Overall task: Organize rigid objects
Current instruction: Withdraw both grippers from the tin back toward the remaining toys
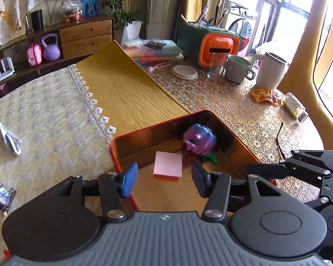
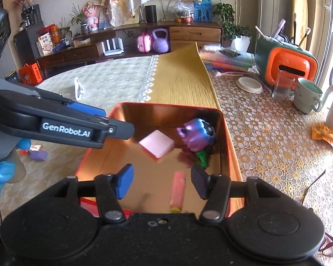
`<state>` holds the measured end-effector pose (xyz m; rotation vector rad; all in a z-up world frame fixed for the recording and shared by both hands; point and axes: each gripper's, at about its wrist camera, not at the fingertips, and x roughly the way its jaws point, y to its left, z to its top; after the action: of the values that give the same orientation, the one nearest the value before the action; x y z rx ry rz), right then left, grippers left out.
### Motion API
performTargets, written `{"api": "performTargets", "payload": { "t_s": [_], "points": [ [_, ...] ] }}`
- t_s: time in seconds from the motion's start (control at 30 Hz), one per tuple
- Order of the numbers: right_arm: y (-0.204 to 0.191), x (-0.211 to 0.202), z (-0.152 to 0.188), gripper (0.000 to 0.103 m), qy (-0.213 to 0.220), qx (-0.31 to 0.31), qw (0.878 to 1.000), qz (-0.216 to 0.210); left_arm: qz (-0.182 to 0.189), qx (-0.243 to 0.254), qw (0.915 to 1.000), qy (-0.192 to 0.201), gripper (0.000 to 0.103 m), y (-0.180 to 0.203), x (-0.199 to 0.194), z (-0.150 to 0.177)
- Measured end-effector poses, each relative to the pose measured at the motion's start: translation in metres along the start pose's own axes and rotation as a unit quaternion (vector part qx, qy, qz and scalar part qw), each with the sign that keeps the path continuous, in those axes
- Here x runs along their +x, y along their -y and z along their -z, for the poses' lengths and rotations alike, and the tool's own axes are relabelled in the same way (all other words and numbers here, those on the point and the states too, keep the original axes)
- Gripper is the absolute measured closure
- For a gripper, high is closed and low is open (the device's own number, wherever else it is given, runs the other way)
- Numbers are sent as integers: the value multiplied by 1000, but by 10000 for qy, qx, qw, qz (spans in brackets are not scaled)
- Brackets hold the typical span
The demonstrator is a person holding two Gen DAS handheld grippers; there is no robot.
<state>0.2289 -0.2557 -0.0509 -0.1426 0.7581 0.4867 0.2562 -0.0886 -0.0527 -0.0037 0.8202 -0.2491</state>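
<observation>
A red tin box (image 1: 144, 130) with a shiny gold inside stands on the table, its lid off. In it lie a pink square block (image 1: 168, 165), a purple toy (image 1: 199, 138) on a green piece (image 1: 212, 157), and a pink stick (image 2: 178, 190). My left gripper (image 1: 164, 181) hangs open over the near left corner of the box, the block beyond its pads. My right gripper (image 2: 162, 182) is open above the box (image 2: 166, 105), over the stick and not touching it. The block (image 2: 157, 143) and toy (image 2: 196, 135) lie further in.
On the lace cloth to the right stand a mug (image 1: 236, 71), a white jug (image 1: 269, 71), a glass (image 2: 282, 87) and an orange tissue box (image 1: 217, 48); a spice jar (image 1: 295, 107) lies there. Folded glasses (image 1: 10, 139) rest on the quilt at left. A blue-gloved hand (image 2: 2, 173) holds the left gripper.
</observation>
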Motion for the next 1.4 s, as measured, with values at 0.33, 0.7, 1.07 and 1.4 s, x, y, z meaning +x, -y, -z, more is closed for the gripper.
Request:
{"api": "performTargets", "payload": {
  "t_s": [0.33, 0.7, 1.07, 1.4],
  "points": [
    [-25, -24, 1, 33, 179, -10, 9998, -126, -71, -142, 9995, 258, 36, -26, -52, 21],
    [-64, -37, 4, 18, 270, -102, 9988, -405, -399, -368, 9977, 417, 31, -73, -98, 51],
    [-103, -34, 4, 0, 448, -352, 9931, -1024, -1089, -480, 9909, 636, 20, -115, -129, 79],
    [-147, -17, 1, 0, 389, -638, 9884, -1322, -1283, -1127, 9837, 555, 20, -159, -129, 106]
  ]
}}
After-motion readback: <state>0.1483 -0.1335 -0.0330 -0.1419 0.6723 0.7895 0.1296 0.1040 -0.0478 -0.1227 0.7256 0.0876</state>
